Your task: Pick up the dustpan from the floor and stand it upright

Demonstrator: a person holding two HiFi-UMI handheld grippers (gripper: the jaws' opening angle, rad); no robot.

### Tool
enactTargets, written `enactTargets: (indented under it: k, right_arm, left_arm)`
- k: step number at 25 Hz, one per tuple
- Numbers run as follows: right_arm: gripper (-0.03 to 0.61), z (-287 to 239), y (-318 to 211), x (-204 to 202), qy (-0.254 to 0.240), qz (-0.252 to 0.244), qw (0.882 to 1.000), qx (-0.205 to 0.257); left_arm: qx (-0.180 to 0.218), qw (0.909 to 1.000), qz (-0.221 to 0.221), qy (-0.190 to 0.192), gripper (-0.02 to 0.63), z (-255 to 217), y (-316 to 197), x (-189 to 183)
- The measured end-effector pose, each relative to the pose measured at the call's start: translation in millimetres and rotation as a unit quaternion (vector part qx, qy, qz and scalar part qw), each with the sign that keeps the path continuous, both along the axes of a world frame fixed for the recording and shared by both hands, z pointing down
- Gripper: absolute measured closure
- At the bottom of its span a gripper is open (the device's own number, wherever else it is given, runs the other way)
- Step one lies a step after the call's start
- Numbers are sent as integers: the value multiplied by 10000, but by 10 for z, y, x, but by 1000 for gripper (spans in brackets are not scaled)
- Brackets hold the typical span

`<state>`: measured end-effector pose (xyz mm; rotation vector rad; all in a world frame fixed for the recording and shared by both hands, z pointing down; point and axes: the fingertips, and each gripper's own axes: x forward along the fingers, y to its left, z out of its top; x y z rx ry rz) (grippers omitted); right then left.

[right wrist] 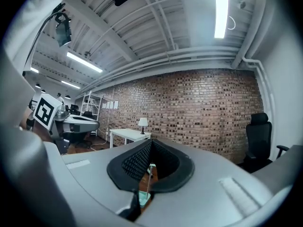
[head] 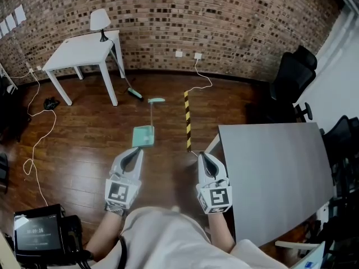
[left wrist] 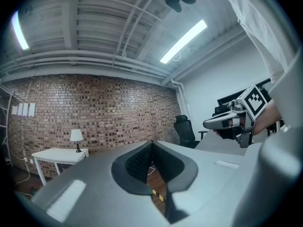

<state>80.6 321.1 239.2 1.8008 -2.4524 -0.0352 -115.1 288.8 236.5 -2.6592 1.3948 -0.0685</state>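
The teal dustpan (head: 143, 136) stands on the wooden floor ahead of me, its thin long handle (head: 152, 114) rising to a teal grip. In the right gripper view the dustpan (right wrist: 144, 197) shows through the slot under the jaws, handle upright. My left gripper (head: 136, 152) hovers just short of the pan, shut and empty. My right gripper (head: 203, 156) is level with it to the right, also shut with nothing in it. The left gripper (left wrist: 152, 143) and right gripper (right wrist: 151, 142) each show their pads meeting at the tip.
A teal and black brush (head: 134, 93) lies on the floor beyond the dustpan. A yellow-black striped bar (head: 187, 119) lies to its right. A grey table (head: 275, 172) is close on my right, a white table (head: 84, 52) with a lamp at the back left. Cables (head: 36, 142) run across the floor on the left.
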Motion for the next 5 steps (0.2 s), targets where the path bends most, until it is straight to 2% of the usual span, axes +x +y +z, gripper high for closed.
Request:
enactTargets:
  k: [5]
  right_arm:
    - [566, -111, -59, 30, -8, 15, 10000, 98]
  left_arm:
    - [73, 10000, 5, -25, 612, -88, -58, 20]
